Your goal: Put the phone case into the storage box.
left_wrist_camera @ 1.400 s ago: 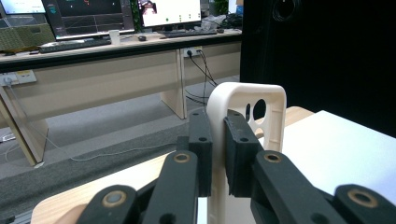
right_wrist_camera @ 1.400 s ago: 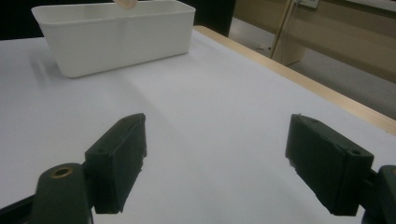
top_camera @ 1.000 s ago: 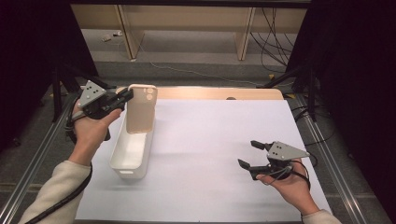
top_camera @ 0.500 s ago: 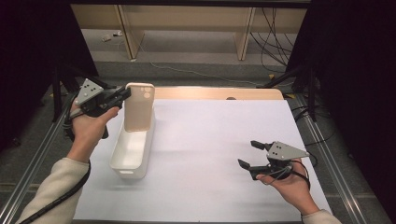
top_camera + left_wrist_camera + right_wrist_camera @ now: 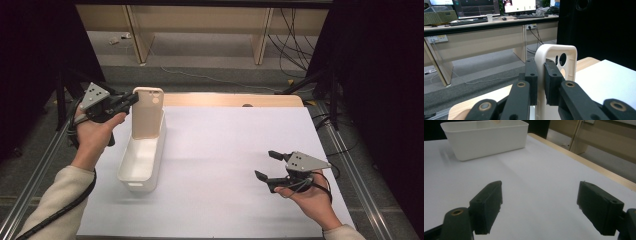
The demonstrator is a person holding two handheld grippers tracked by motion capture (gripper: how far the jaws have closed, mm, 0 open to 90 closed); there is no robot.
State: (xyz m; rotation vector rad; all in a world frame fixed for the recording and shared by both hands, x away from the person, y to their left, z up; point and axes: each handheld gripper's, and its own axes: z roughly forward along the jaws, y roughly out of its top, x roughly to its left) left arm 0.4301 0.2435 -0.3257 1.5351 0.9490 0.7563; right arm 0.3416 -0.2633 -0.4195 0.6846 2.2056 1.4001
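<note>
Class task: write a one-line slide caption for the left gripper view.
Left gripper shut on the rim of an upright cream phone case, desks and monitors beyond.

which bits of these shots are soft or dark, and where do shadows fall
High view: dark on both sides, and the white bin casts a faint shadow on the table. Left gripper view: the phone case is sharp, the near jaws softer. Right gripper view: the jaws look slightly soft, the bin shadows the table leftward.

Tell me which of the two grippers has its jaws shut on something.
The left gripper: its jaws clamp the beige phone case above the white bin. The right gripper is open.
</note>
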